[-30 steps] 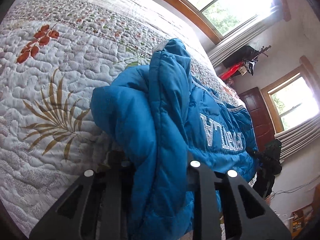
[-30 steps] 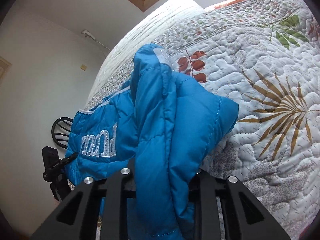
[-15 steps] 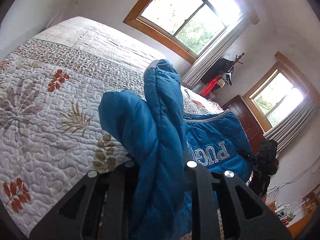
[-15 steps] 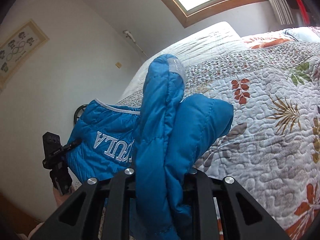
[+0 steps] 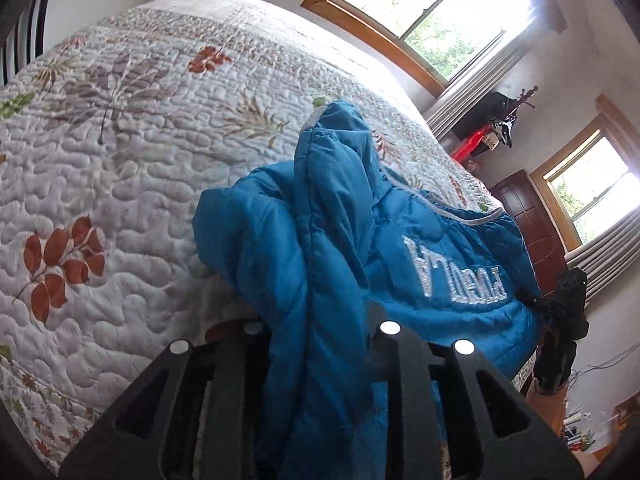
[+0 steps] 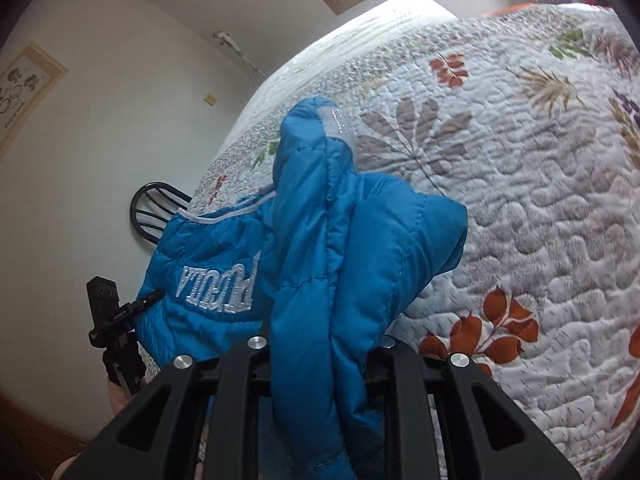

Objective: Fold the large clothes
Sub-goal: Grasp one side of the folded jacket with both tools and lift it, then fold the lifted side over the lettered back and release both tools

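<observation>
A blue quilted puffer jacket [image 5: 420, 256] with silver lettering hangs stretched between my two grippers over the bed. My left gripper [image 5: 320, 332] is shut on a bunched fold of the jacket that rises between its fingers. My right gripper [image 6: 320, 344] is shut on another bunched fold of the same jacket [image 6: 224, 264]. Each gripper shows small in the other's view, my right one in the left wrist view [image 5: 560, 304], my left one in the right wrist view [image 6: 116, 316], at the jacket's far edge. The fingertips are hidden by fabric.
A white floral quilt [image 5: 120, 160] covers the bed [image 6: 540, 200] under the jacket. Windows [image 5: 420, 12], a dark wooden door [image 5: 528, 216] and a coat rack [image 5: 500, 120] stand beyond. A black chair back [image 6: 156, 208] stands by the wall.
Both grippers tilted down toward the bed and moved farther over it with the jacket still gripped. The quilt fills more of both views than half a second ago.
</observation>
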Available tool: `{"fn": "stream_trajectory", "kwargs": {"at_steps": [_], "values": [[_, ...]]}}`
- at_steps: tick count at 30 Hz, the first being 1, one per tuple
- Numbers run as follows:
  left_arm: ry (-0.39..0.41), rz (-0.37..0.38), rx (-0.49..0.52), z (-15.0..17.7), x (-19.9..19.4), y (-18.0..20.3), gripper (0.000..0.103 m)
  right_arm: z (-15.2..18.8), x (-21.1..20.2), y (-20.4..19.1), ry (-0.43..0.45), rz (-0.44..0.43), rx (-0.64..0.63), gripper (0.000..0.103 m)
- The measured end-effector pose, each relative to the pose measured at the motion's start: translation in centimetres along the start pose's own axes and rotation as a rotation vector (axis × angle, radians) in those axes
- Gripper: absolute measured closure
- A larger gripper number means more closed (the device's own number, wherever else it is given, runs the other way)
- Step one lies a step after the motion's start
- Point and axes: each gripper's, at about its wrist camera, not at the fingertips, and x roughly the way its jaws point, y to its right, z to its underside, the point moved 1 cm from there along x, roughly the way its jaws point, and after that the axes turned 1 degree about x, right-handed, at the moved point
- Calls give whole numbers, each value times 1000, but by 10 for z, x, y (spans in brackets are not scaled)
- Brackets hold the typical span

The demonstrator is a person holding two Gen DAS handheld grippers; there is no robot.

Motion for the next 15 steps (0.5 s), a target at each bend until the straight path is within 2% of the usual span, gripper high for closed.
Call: {"fn": "stream_trajectory", "kwargs": {"at_steps": [3,5,11,13,15], "values": [[-15,33,-33,8,13,-18,68,5,16,29,-22,-83,79,78],[-2,35,-24,12,16,-20,66,8,18,34,-11,-107,89,77],[13,0,0,14,15,-14,58,11,21,37,-7,-104,95,70],[13,-9,-17,14,11,-14,53,12,18,37,-5,-91,89,64],[13,-28,-40,15,4,-14,43,13,9,35,9,-51,84,54]]}}
